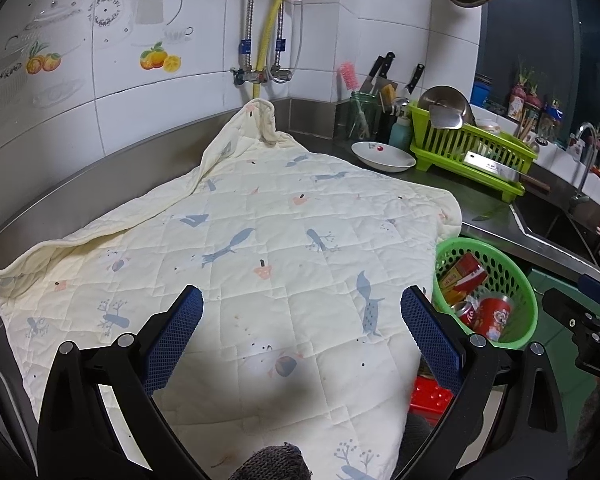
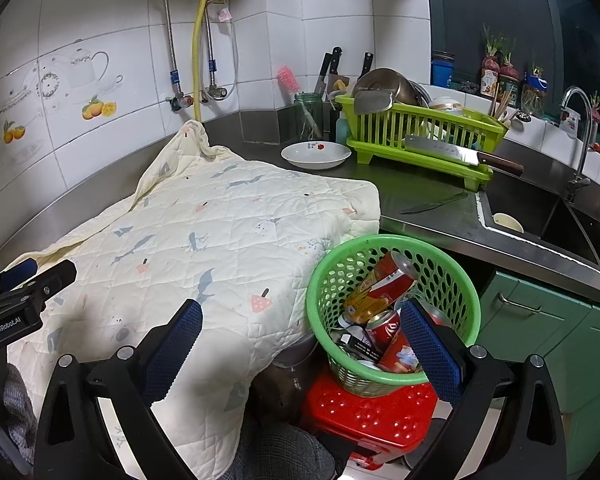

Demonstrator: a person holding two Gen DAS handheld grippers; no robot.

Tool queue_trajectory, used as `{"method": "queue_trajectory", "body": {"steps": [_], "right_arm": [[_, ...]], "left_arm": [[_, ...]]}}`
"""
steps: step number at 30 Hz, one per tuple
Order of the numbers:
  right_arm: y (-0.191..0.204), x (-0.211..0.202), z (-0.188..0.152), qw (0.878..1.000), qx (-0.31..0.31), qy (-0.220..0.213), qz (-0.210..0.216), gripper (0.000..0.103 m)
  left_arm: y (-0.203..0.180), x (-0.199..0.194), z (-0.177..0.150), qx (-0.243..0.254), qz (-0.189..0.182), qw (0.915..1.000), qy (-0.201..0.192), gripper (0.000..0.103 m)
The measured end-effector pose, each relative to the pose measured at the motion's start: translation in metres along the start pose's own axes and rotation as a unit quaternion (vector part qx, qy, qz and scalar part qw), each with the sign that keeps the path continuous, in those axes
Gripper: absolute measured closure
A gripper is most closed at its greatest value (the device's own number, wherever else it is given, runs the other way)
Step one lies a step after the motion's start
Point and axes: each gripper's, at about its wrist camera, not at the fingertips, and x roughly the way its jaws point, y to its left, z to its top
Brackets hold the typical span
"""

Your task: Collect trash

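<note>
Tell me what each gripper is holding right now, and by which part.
Nothing is held. The left gripper is open above the cream quilted cloth; the right gripper is open in front of the green perforated plastic basket of red cans.

A quilt (image 2: 204, 232) lay spread over the steel surface (image 2: 424, 200). Behind it sat a white dish (image 2: 315, 155) beside a green rack (image 2: 420, 136) carrying a cleaver (image 2: 452, 154). A knife (image 2: 434, 203) lay near the sink (image 2: 556, 216). A red stool (image 2: 364, 416) stood below.
</note>
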Motion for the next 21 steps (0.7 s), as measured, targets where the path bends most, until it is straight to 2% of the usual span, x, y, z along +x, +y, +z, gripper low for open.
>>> {"method": "queue_trajectory", "body": {"steps": [21], "right_arm": [[-0.0008,-0.0013,0.0006,1.000,0.001,-0.001,-0.004,0.007]], "left_arm": [[-0.0084,-0.0011,-0.0010,0.011,-0.003,0.9999,-0.009,0.005]]}}
